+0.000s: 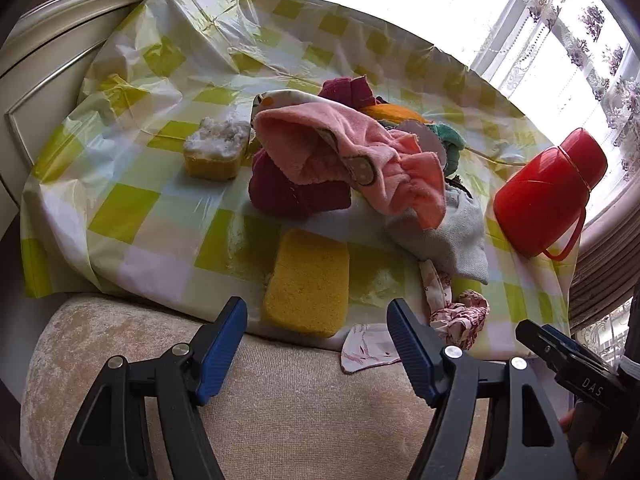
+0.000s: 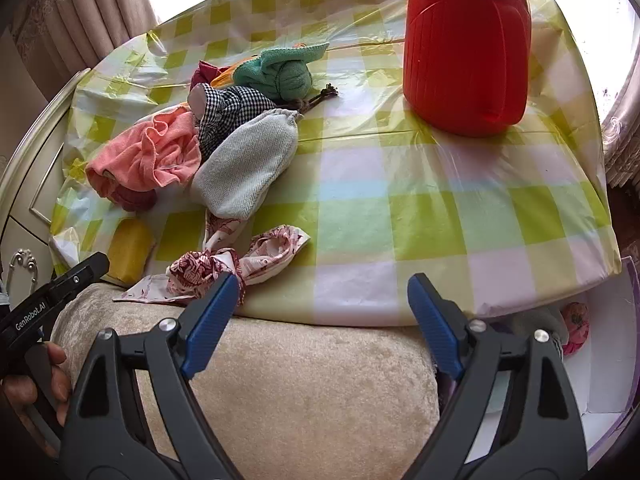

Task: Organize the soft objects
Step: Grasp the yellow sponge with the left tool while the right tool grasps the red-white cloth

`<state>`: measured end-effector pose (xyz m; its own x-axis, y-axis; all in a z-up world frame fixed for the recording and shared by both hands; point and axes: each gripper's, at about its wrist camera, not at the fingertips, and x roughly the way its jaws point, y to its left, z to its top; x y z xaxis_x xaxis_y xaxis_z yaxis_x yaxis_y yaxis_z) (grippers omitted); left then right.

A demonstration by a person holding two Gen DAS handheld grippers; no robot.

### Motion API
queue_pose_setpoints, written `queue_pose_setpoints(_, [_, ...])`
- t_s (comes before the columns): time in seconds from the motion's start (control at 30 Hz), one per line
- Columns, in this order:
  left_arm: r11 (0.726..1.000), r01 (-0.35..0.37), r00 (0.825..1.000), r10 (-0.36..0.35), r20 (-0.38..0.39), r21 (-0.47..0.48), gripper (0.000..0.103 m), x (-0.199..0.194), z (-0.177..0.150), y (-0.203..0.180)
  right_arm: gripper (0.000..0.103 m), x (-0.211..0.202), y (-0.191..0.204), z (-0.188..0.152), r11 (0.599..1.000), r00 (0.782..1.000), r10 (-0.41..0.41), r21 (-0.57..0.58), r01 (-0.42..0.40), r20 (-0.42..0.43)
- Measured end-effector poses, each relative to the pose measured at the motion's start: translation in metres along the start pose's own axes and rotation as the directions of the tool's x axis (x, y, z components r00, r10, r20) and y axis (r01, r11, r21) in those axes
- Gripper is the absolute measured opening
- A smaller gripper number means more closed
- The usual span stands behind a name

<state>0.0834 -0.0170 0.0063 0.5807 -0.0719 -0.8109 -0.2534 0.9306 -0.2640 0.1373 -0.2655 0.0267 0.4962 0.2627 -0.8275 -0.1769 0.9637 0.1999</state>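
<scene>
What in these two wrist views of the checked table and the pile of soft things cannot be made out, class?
- Maroon cloth, left wrist view: mostly buried under the pink fleece cloth.
- Red plastic jug, right wrist view: top cut off by the upper edge.
- White box beside the table, right wrist view: contents mostly hidden by the table edge.

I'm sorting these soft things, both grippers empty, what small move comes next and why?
Probably ease the left gripper forward and down onto the yellow sponge. It lies flat and alone at the near table edge, straight ahead between that gripper's open jaws, apart from the tangled cloth pile.
</scene>
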Motion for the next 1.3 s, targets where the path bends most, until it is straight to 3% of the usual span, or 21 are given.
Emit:
queue_pose_setpoints(0.33, [0.997, -0.042, 0.997, 0.045, -0.058, 0.058, 0.073, 0.027, 0.011, -0.005, 0.092, 0.024, 0.033, 0.027, 0.997, 1.0, 0.002, -0.072, -0.003, -0.01])
queue_pose_setpoints(0.47, [0.997, -0.039, 0.996, 0.044, -0.078, 0.065, 0.072, 0.035, 0.011, -0.006, 0.094, 0.036, 0.049, 0.025, 0.991, 0.998, 0.003, -0.133, -0.011, -0.063])
queue_pose_setpoints(0.63, [0.997, -0.03, 0.994, 0.036, -0.099, 0.064, 0.053, 0.044, 0.01, -0.005, 0.094, 0.055, 0.059, 0.021, 0.985, 0.991, -0.012, -0.175, -0.011, -0.13])
queue_pose_setpoints(0.87, [0.996, -0.013, 0.996, 0.021, -0.085, 0.084, 0.049, 0.046, 0.007, -0.009, 0.094, 0.067, 0.062, 0.013, 0.982, 0.985, -0.027, -0.19, -0.006, -0.172])
queue_pose_setpoints(1.07, [0.996, 0.005, 0.998, 0.002, -0.069, 0.089, 0.048, 0.042, 0.008, -0.01, 0.074, 0.065, 0.06, 0.01, 0.982, 0.988, -0.016, -0.187, -0.014, -0.154])
queue_pose_setpoints(1.13, [0.996, 0.01, 0.998, -0.004, -0.06, 0.094, 0.048, 0.038, 0.007, -0.01, 0.059, 0.063, 0.06, 0.009, 0.982, 0.989, -0.014, -0.191, -0.014, -0.145])
queue_pose_setpoints(1.3, [0.993, 0.019, 0.999, -0.015, -0.035, 0.115, 0.047, 0.029, 0.007, -0.015, 0.046, 0.056, 0.057, 0.006, 0.984, 0.99, 0.004, -0.176, -0.029, -0.142])
